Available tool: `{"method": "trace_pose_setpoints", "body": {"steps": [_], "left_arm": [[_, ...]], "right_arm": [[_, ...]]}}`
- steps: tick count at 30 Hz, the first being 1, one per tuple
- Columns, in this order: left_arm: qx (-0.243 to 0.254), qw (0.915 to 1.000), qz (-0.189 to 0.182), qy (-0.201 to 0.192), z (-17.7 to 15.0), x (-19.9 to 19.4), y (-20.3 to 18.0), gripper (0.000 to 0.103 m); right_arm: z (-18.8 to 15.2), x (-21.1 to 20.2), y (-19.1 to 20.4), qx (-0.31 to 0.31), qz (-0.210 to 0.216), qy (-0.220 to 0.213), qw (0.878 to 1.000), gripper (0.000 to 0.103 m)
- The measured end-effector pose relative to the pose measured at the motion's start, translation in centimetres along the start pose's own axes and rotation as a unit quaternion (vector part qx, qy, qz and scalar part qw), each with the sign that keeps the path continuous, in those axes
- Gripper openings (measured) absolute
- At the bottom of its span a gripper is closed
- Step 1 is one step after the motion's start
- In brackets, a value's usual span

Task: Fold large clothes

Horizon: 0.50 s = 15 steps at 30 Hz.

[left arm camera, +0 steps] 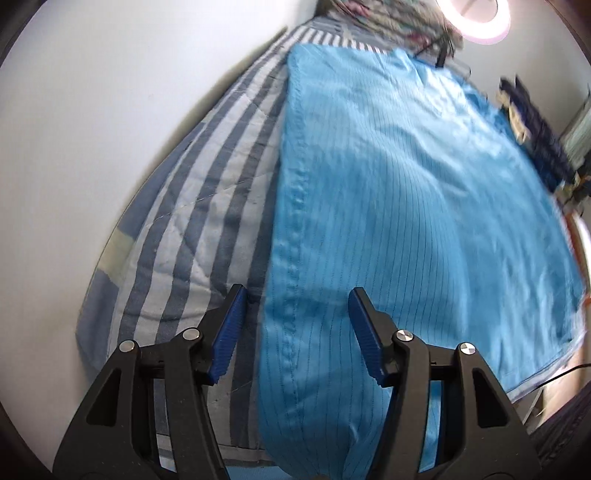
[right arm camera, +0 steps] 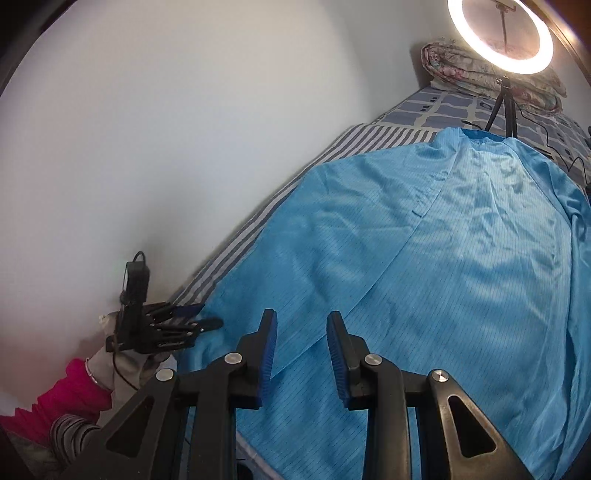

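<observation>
**Blue garment lying spread across the striped bed**

Blue garment (right arm camera: 424, 258) is lying flat over the striped bedcover (left arm camera: 192, 221), reaching ahead of both pairs of fingers. The left gripper (left arm camera: 295, 332) is standing with its jaws apart, the garment's folded edge lying between and below them, unpinched. The right gripper (right arm camera: 301, 350) is hovering above the cloth, jaws parted with nothing between them. A ring light (right arm camera: 500, 33) is glowing far ahead.
</observation>
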State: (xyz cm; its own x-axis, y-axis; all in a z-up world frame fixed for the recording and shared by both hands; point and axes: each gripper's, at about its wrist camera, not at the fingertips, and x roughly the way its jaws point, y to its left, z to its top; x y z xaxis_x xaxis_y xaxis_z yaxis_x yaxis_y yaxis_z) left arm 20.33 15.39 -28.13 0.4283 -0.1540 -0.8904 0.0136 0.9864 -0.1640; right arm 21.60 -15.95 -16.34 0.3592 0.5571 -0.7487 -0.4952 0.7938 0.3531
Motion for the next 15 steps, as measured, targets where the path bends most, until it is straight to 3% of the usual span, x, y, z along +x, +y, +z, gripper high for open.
{"method": "trace_pose_setpoints", "body": {"steps": [1,2,4,9,15], "left_arm": [[0.005,1.0000,0.000,0.004,0.1,0.1,-0.2,0.038],[0.004,1.0000,0.000,0.009,0.3,0.2,-0.5,0.032],[-0.001,0.9995,-0.019,0.024,0.7,0.5,-0.9,0.011],[0.001,0.9998,-0.001,0.018,1.2,-0.3,-2.4,0.002],[0.004,0.9982,0.017,-0.057,1.2,-4.5,-4.5,0.001]], "right_arm": [[-0.5,0.1,0.4,0.009,0.001,0.006,1.000,0.030],[-0.9,0.2,0.7,0.014,0.004,0.014,1.000,0.030],[-1.4,0.2,1.6,0.006,-0.004,0.011,1.000,0.030],[-2.1,0.6,2.1,0.022,-0.006,0.001,1.000,0.030],[-1.3,1.5,0.3,0.066,0.014,0.007,0.998,0.035]]}}
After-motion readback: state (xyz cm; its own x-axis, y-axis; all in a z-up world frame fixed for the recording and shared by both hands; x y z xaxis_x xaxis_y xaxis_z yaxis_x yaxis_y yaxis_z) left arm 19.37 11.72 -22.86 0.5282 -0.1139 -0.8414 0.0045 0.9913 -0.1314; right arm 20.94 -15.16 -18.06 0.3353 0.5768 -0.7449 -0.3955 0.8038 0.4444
